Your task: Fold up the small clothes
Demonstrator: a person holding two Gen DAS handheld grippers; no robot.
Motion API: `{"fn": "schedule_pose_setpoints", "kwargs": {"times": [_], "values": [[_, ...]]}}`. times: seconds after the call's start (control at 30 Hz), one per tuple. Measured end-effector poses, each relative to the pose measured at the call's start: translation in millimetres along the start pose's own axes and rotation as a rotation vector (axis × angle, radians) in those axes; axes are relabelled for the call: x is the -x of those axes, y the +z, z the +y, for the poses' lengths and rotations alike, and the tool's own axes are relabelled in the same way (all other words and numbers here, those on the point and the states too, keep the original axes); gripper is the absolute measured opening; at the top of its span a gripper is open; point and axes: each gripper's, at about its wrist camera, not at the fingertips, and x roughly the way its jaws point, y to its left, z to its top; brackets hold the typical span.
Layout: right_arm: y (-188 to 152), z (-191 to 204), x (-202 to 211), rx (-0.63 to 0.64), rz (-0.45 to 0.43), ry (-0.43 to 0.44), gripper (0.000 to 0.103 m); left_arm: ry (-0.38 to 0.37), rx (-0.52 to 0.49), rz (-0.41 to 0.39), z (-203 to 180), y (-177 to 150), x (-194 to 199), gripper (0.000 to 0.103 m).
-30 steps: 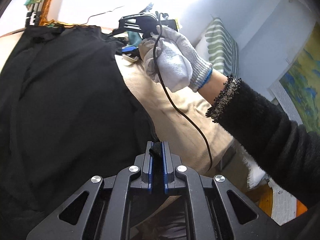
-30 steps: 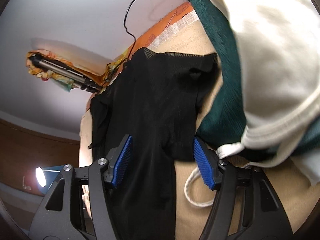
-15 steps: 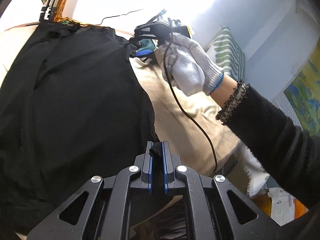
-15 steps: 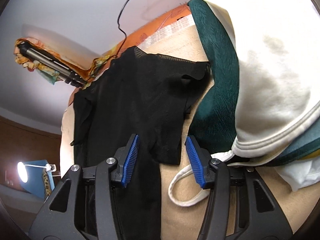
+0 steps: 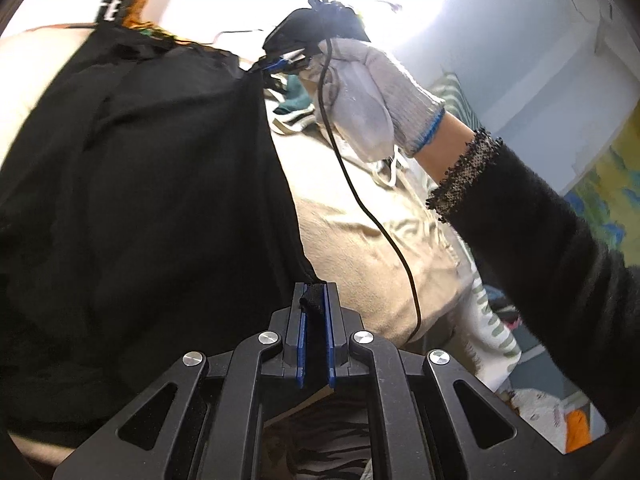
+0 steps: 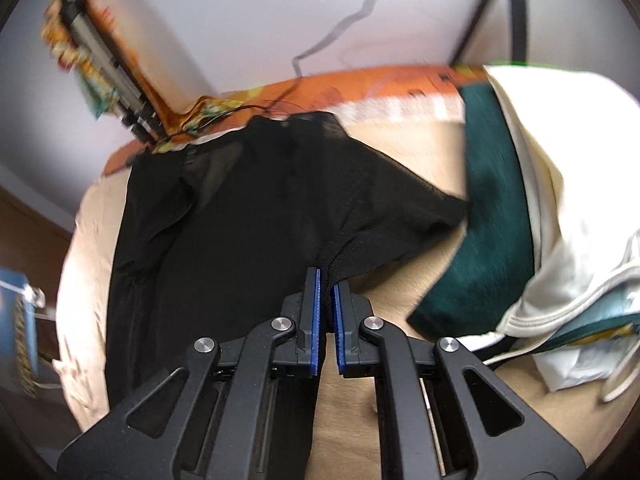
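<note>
Gripping a bunched bit of thin black fabric between its blue-padded fingers, the left gripper (image 5: 314, 304) stayed out of nothing: its jaws were clamped tight on the near right edge of the black sheer garment (image 5: 132, 184), which lay spread over the beige bed cover (image 5: 360, 232) and filled the left half of the left wrist view. At the far end of that same edge, the right gripper (image 5: 280, 65) pinched the cloth too, held by a hand in a grey-white knitted work glove with a blue cuff band (image 5: 372, 100), a black fuzzy sleeve (image 5: 540, 248) behind it. A thin black cable (image 5: 360, 200) hung from that tool and trailed down across the beige cover.

In the right wrist view the right gripper (image 6: 326, 300) had just been closing, and its jaws stood clenched on a fold of the black garment (image 6: 240, 208) near the sleeve, the fabric pulled up into a small peak between the blue pads. The picture was blurred by motion. The garment's far edge reached an orange patterned cloth (image 6: 360, 88) along the far side of the bed. To the right of the garment, just beside its sleeve, lay a dark green textile (image 6: 492, 200) with a cream-white garment with piped trim (image 6: 568, 184) heaped over it. On the far left, a folded dark tripod with metal legs (image 6: 108, 64) leaned against the pale wall (image 6: 240, 20).
</note>
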Motion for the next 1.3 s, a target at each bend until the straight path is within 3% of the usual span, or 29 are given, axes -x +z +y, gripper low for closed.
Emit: {"fn": "schedule_pose_setpoints", "kwargs": {"times": [0.37,0.53,0.6,0.7,0.73,0.8,0.9,1.03,1.13,1.17,1.23,1.27,1.3], "values": [[7.5,115.5,-26.1,0.278,0.008,-0.055,0.007,0.12,0.056,-0.066,40.5,-14.3,43.7,0.005],[2.1,137.3,-57.7,0.325,0.079,0.004,0.008,0.165,0.084,-0.066,52.9,-17.2,46.0,0.005],[2.5,135.7,-51.4,0.32,0.078,0.058,0.024,0.167,0.092,-0.066,55.3,-17.9,46.2,0.005],[9.6,109.4,-16.0,0.253,-0.015,0.19,0.048,0.166,0.098,-0.064,55.6,-18.1,44.9,0.005],[16.0,92.0,-1.4,0.203,-0.064,0.215,0.05,0.163,0.102,-0.062,56.1,-18.3,44.6,0.005],[29.5,55.0,13.6,0.077,-0.122,0.183,0.056,0.156,0.109,-0.055,56.1,-19.5,43.1,0.005],[43.0,12.3,7.5,-0.072,-0.114,0.135,0.056,0.151,0.118,-0.049,59.5,-19.3,43.4,0.005],[44.3,-0.5,-23.5,-0.126,-0.058,0.163,0.056,0.152,0.123,-0.048,63.2,-18.9,44.6,0.005],[42.0,13.1,-47.7,-0.072,-0.013,0.144,0.056,0.152,0.129,-0.044,65.5,-19.2,44.2,0.005],[40.4,18.3,-53.5,-0.055,0.001,0.138,0.056,0.154,0.129,-0.043,66.1,-19.2,43.9,0.005],[39.5,27.2,-64.7,-0.019,0.032,0.133,0.039,0.155,0.132,-0.041,66.5,-19.1,43.5,0.005],[38.6,31.8,-66.8,0.001,0.051,0.129,0.011,0.153,0.136,-0.04,67.4,-19.1,43.7,0.005],[39.4,37.9,-65.9,0.028,0.062,0.109,0.004,0.15,0.14,-0.041,68.1,-19.1,44.0,0.005]]}}
